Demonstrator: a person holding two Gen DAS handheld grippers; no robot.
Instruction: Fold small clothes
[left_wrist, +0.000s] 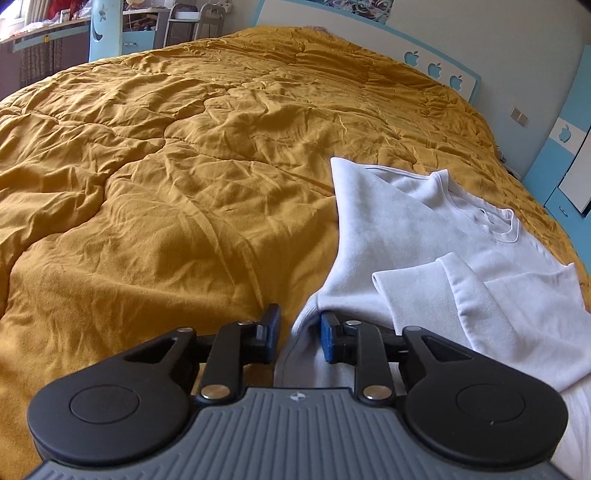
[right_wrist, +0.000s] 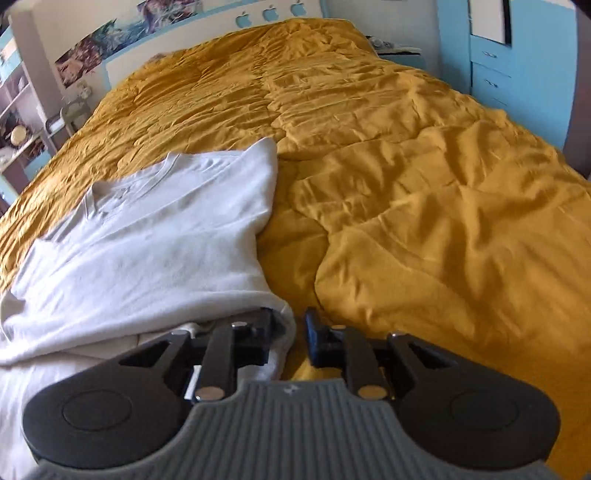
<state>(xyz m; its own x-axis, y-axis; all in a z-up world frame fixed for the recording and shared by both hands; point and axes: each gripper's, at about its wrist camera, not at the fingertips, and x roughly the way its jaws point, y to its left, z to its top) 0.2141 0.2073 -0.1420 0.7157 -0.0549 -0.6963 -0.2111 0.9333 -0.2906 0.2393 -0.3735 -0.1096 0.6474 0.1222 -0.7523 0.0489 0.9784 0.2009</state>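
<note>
A white sweatshirt (left_wrist: 424, 240) lies on the mustard quilt (left_wrist: 166, 184), neckline away from me, with a sleeve folded across its body. My left gripper (left_wrist: 300, 334) sits low at the garment's near left corner. Its jaws are apart; the cloth edge lies between them against the blue right pad (left_wrist: 327, 339), and quilt shows beside the left pad. In the right wrist view the sweatshirt (right_wrist: 147, 240) fills the left. My right gripper (right_wrist: 291, 334) is at its near right corner, jaws apart, the hem curling around the left finger (right_wrist: 267, 332) and quilt (right_wrist: 443, 203) showing in the gap.
A white headboard with blue apple shapes (left_wrist: 436, 68) closes the far end of the bed. Blue cabinets (left_wrist: 565, 166) and drawers (right_wrist: 491, 66) stand on one side, shelves (right_wrist: 18, 122) and a rack (left_wrist: 192, 22) on the other. Wrinkled quilt spreads around the sweatshirt.
</note>
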